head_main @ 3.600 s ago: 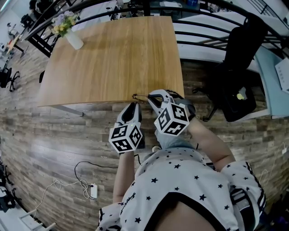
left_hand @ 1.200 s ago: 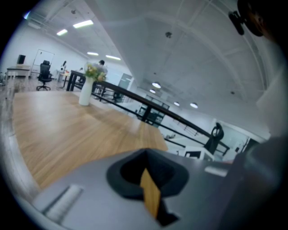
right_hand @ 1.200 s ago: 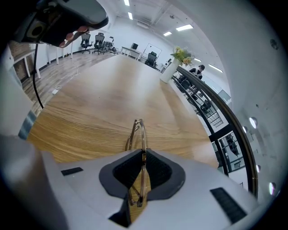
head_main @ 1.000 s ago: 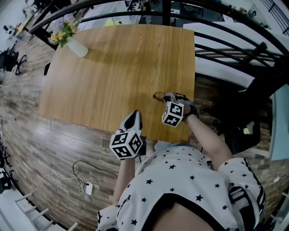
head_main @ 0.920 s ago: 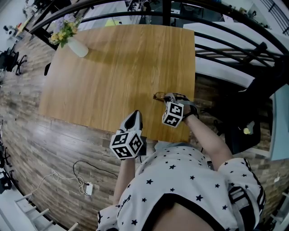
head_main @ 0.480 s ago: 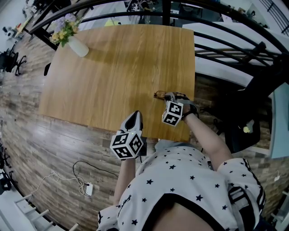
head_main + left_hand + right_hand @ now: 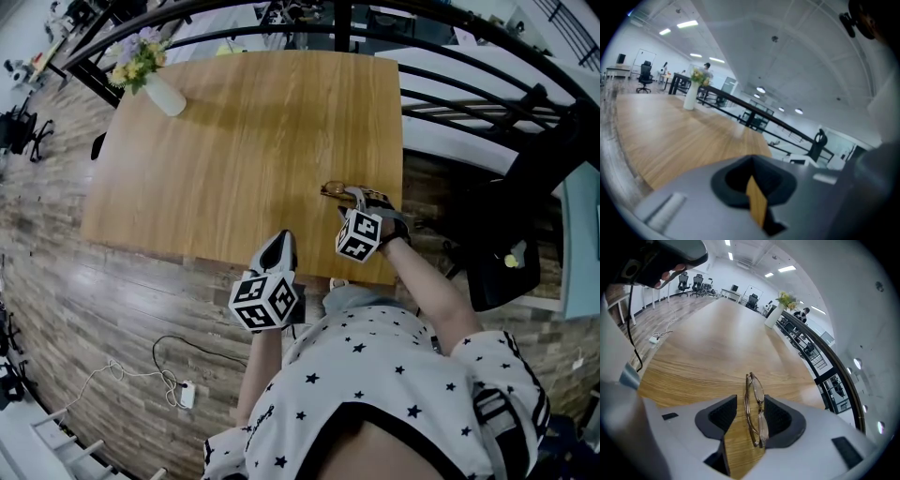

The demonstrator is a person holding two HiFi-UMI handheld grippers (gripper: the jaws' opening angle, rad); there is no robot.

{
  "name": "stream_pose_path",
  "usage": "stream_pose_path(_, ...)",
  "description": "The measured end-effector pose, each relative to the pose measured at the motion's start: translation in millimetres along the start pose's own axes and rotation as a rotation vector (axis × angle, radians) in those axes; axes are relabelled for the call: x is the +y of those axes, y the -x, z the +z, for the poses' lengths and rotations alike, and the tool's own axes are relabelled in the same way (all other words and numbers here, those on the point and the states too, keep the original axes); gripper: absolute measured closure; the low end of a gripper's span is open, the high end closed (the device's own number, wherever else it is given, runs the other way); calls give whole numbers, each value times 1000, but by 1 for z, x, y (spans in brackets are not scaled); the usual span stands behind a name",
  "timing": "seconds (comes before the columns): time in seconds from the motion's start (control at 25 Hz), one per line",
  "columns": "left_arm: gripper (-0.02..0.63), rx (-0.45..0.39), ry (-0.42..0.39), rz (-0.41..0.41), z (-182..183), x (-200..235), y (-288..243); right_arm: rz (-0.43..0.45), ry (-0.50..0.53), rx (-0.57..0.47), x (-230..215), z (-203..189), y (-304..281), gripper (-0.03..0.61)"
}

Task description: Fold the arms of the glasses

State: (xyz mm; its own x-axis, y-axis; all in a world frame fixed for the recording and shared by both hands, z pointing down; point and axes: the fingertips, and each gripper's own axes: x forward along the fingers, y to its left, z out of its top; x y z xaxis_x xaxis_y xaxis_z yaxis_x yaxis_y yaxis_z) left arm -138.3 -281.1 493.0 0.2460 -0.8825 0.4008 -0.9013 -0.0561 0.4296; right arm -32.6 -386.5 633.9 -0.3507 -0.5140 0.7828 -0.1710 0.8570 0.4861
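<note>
Far left on the floor, near the person: a thin white cable [image 7: 122, 380] looped over the wood-pattern planks. Far left corner of the wooden surface [image 7: 244, 141]: a white vase of flowers [image 7: 155, 84], upright, well apart from everything else (seen small and distant from both claw cameras).

Next, the left claw [image 7: 275, 239], at the near edge of the surface, marker cube toward the person. Closed tight, jaws together, nothing caught between them; only a sliver of wood grain through the narrow slit [image 7: 754, 187]. Pointed across the surface toward the vase [image 7: 690, 93].

Further right, the glasses [image 7: 335, 190], thin brown frame, set down on the surface close to its right edge. From the right claw's camera: glasses [image 7: 754, 408] lying lengthwise along the line of the jaws, one arm drawn in close along the lenses.

Then the right claw [image 7: 352, 194], angled down over the glasses. Open, jaws just been opening, with the glasses between them [image 7: 746, 420]: clear gap on the left-hand side, frame close against the right-hand pad (touching or not, impossible to tell). No squeeze on the frame.

Right of the surface, on the floor: a black office chair [image 7: 506, 262]. Nearest, at the bottom of the head view, a white star-print shirt [image 7: 394, 394].
</note>
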Motion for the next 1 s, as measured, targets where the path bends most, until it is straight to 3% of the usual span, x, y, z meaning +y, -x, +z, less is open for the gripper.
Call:
stream_pose_path(0.28, 606, 5, -11, -29, -12, -1, 28, -56, -80, -35, 17, 8, 35, 416)
stream_pose_path(1.0, 607, 23, -45, -124, -57, -15, 99, -182, -313, -172, 80, 31, 144, 534)
